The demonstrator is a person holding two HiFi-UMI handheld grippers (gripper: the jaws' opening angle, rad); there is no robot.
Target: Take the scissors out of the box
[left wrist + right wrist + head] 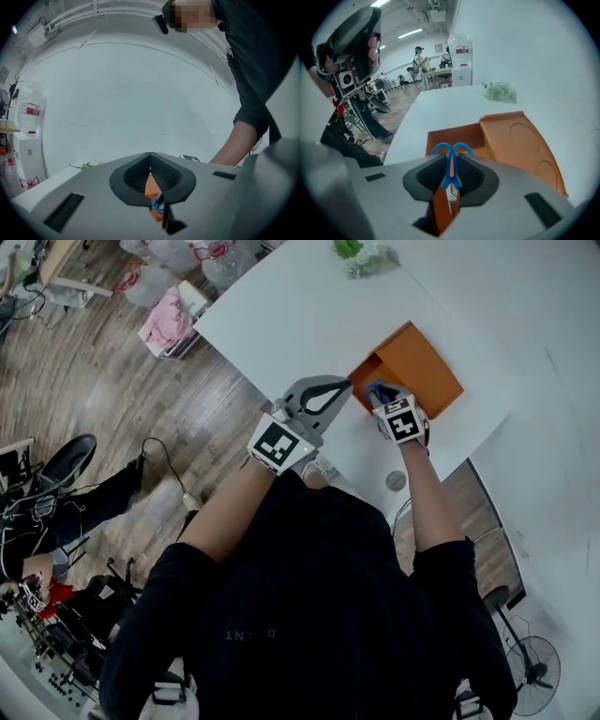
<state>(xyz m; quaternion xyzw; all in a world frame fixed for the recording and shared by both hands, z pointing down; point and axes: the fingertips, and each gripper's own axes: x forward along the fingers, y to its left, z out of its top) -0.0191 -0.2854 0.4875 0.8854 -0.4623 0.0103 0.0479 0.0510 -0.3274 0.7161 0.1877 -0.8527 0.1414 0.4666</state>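
An orange box (415, 367) lies on the white table (300, 315) with its lid folded open (520, 140). My right gripper (382, 397) (451, 161) hangs over the box's near end, pointing steeply down. It is shut on blue-handled scissors (450, 154), whose handle loops stick out past the pads while the blades run back between them. The scissors (375, 388) sit clear of the box floor. My left gripper (323, 390) (150, 157) is held level just left of the box, pads together, nothing in them. Through its gap I see the box (151, 185) and the scissors (157, 207).
A green plant sprig (361, 254) (499, 90) lies at the table's far end. The table's edge (244, 367) runs just left of my left gripper, with wooden floor (141, 418) and clutter below. A person (419, 58) sits at a desk far off.
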